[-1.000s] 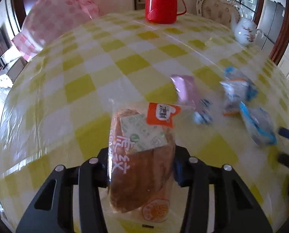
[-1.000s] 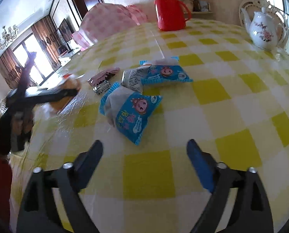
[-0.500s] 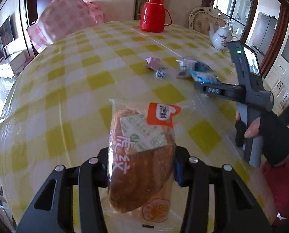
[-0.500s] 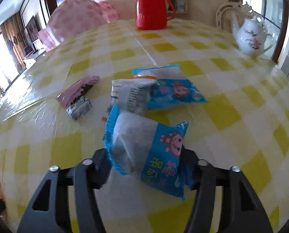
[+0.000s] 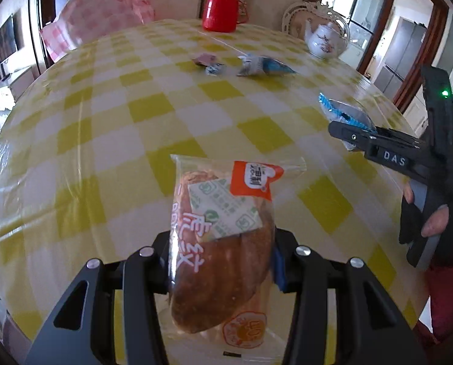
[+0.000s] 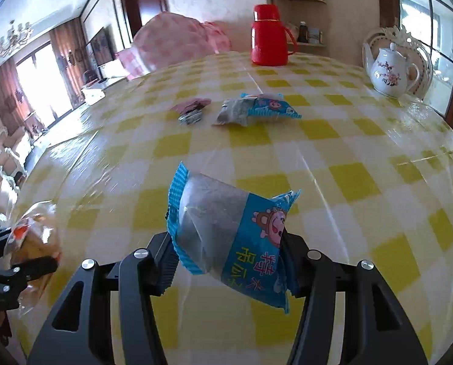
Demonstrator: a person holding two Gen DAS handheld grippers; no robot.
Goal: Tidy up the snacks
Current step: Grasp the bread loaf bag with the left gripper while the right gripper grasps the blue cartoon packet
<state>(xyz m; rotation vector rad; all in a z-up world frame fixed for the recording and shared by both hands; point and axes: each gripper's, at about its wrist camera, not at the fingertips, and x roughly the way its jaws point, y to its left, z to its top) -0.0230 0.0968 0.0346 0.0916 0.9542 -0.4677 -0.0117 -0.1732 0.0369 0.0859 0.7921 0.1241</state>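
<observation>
My left gripper (image 5: 220, 261) is shut on a clear bag of brown bread (image 5: 223, 243) with an orange label, held above the near part of the table. My right gripper (image 6: 229, 261) is shut on a blue and silver snack pack (image 6: 229, 231), lifted off the cloth. In the left wrist view the right gripper (image 5: 345, 130) shows at the right with that blue pack (image 5: 342, 111). The bread bag (image 6: 29, 237) appears at the left edge of the right wrist view. Two more blue snack packs (image 6: 257, 109) and a small pink packet (image 6: 191, 106) lie farther back.
A yellow and white checked cloth (image 5: 171, 97) under clear plastic covers the round table. A red thermos (image 6: 269, 39) stands at the far edge, a white flowered teapot (image 6: 389, 73) at the far right. A pink checked cushion (image 5: 95, 27) sits behind. A gloved hand (image 5: 439, 222) holds the right gripper.
My right gripper closed on the blue snack pack and lifted it toward the near side. My left gripper pulled back with the bread, so the loose snacks now lie farther away.
</observation>
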